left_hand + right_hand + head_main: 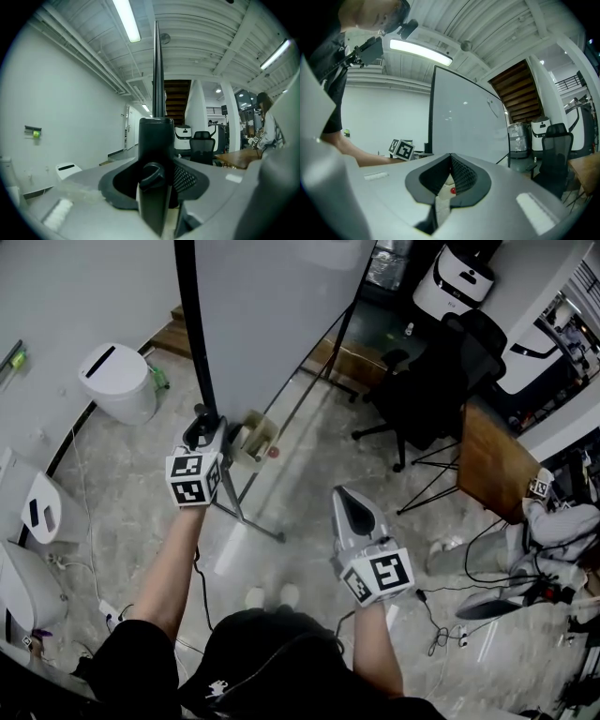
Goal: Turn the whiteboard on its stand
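The whiteboard [272, 306] stands at the top middle of the head view, a big pale panel whose left edge runs along the black post [195, 334] of its stand [246, 510]. The stand's grey legs spread on the floor [309, 474] below and ahead of the person. The left gripper [201, 424] is on that post low down, near the board's bottom corner. In the left gripper view the post fills the gap between the jaws, which are partly apart and pressed on it from both sides, with a round black knob [152, 176] on the post just in front of them. The person's bare left arm [173, 568] reaches straight out to it. Just right of the left gripper, a small tan part [258, 437] with a red dot sits on the stand. The right gripper [343, 499] hangs lower and to the right, well apart from the board and the stand, pointing towards them. Its jaws meet at the tips and hold nothing. In its own view the board rises ahead with the left gripper's marker cube [403, 149] at its left foot. A white bin [120, 381] stands by the wall to the left. A black chair [427, 381] and a wooden desk [492, 460] stand to the right, with another person [555, 517] beyond the desk.
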Motion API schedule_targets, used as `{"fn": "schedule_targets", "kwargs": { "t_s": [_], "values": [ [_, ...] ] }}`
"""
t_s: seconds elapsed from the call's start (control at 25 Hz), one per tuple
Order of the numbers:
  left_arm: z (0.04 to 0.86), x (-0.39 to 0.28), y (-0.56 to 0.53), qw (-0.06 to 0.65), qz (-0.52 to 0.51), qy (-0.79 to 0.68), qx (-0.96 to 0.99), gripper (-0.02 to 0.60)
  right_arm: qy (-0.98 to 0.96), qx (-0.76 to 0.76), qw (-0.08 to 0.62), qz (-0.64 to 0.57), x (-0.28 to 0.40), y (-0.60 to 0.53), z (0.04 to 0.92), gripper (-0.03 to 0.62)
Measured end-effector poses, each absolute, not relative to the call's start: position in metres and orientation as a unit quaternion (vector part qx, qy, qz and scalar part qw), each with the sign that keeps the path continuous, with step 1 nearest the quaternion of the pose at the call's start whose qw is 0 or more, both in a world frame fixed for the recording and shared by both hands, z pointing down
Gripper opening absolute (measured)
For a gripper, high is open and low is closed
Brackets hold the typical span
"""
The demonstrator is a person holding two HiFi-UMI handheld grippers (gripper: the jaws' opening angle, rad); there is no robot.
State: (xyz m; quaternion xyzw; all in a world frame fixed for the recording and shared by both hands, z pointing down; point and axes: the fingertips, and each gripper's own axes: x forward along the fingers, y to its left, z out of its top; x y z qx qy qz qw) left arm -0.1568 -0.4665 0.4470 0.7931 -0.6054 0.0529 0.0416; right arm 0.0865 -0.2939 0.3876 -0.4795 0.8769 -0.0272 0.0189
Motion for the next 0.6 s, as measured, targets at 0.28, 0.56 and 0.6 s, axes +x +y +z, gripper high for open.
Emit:
{"fn": "schedule_targets", "kwargs": {
  "t_s": [0.28, 0.56, 0.6],
  "values": [
    [0.447, -0.165, -0.426, 0.041, 0.054, -0.608, 0.791, 0.187, 0.885, -0.465, 0.023, -0.023, 0.076, -0.285, 0.382, 0.009],
    [0.447, -0.168, -0.407, 0.036, 0.057, -0.608, 0.791, 0.189, 0.896, -0.443, 0.023, -0.02, 0.063, -0.28, 0.38, 0.009],
    [0.447, -0.168, -0.407, 0.035, 0.058, -0.607, 0.791, 0.189, 0.897, -0.44, 0.023, -0.018, 0.061, -0.279, 0.38, 0.009]
  ]
}}
